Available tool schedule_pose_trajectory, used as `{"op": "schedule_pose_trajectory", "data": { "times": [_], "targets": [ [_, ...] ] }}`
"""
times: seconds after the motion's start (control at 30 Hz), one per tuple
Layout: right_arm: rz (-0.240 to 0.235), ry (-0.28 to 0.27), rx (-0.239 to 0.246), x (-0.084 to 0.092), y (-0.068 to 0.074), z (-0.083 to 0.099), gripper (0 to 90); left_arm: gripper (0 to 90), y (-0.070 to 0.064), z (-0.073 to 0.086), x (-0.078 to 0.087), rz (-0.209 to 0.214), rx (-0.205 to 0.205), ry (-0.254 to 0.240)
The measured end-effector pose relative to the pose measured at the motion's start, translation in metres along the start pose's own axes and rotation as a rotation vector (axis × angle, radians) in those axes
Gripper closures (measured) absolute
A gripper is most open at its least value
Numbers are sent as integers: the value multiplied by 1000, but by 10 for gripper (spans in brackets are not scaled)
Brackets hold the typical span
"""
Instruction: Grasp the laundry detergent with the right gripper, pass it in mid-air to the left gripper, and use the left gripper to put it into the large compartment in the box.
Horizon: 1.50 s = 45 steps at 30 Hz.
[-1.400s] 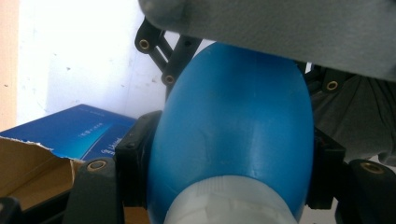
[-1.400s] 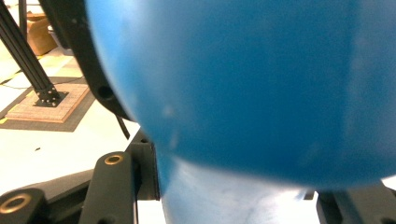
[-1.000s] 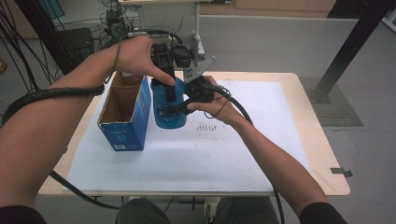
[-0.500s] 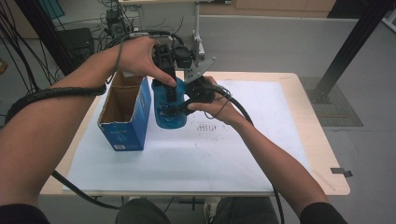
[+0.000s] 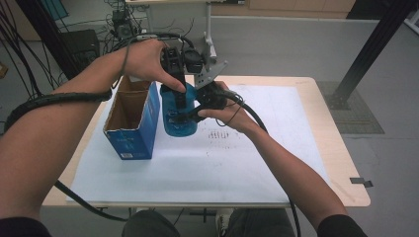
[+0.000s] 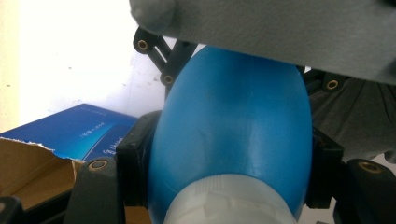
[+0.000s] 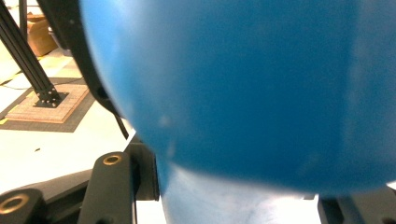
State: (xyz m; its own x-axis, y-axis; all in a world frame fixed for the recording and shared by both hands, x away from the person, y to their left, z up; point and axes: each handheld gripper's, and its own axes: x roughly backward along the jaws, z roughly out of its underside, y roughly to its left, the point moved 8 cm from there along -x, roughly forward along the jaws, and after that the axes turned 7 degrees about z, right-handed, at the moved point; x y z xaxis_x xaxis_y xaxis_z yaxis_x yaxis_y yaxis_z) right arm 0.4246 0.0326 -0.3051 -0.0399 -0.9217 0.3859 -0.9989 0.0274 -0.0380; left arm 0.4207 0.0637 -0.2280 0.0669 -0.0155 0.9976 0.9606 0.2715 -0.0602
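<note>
A blue plastic bottle [image 5: 178, 124] with a white cap [image 6: 229, 201] stands upright on the white sheet, right beside an open blue cardboard box [image 5: 129, 118]. My left gripper [image 5: 181, 98] comes down from above and is shut on the bottle [image 6: 233, 116] near its cap end, one black jaw pressed on each side. My right gripper [image 5: 190, 114] reaches in from the right and is shut on the bottle's body [image 7: 257, 84], which bulges over its jaws in the right gripper view. The box [image 6: 65, 137] lies just left of the bottle in the left gripper view.
A white paper sheet [image 5: 267, 158] covers most of the wooden table [image 5: 341, 163], with faint pencil marks right of the bottle. A black frame post [image 5: 365, 54] stands beyond the table's right corner. Cables trail from both grippers along the forearms.
</note>
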Motion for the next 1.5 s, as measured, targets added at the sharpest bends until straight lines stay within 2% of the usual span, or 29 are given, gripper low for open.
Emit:
{"op": "schedule_pose_trajectory", "data": {
  "times": [0.93, 1.5],
  "targets": [
    [-2, 1, -13, -1, -1, 1, 425, 358, 1, 0, -1, 4, 4, -1],
    [1, 9, -11, 1, -2, 2, 423, 360, 1, -2, 0, 6, 0, 15]
  ]
}}
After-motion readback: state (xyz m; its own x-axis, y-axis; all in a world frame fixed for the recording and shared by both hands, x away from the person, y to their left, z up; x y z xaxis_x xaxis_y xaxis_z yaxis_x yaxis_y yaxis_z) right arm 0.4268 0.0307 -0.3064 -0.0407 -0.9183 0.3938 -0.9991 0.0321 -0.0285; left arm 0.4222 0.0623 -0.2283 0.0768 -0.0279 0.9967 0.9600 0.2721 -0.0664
